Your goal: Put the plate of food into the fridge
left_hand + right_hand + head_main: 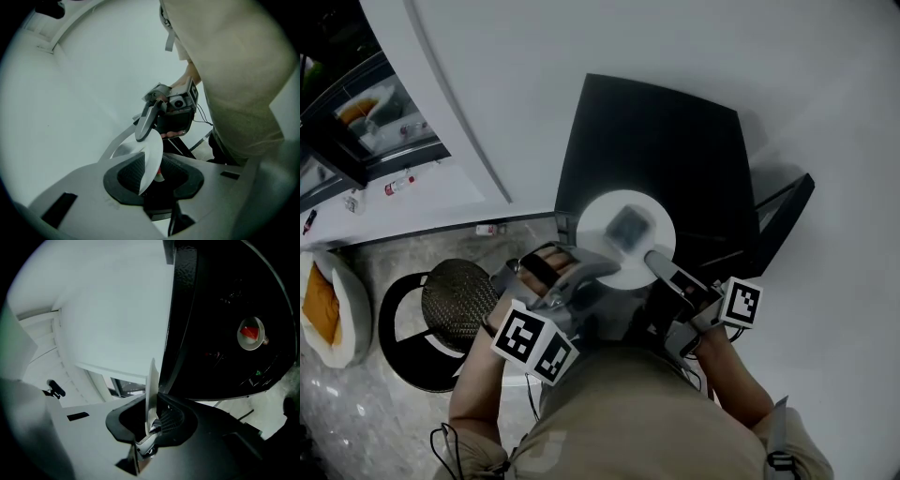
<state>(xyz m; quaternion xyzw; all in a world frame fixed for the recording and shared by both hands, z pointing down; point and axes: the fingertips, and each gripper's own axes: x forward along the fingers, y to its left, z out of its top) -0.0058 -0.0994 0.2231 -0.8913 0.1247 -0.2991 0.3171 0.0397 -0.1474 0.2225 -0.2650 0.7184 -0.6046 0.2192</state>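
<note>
A glossy grey marbled floor lies near left, with a round black stool with a woven seat beside a white cushion with an orange centre. A plain white wall stands far, with a dark-framed glass pane far left.

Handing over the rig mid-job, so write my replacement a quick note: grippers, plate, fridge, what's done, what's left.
Left gripper: fingers shut on the plate rim, left side.
Right gripper: fingers shut on its right side.
The food sits on the plate, held over the black fridge; its door looks ajar at right.
Done: plate gripped by both.
Left: carry it inside the fridge, release.
</note>
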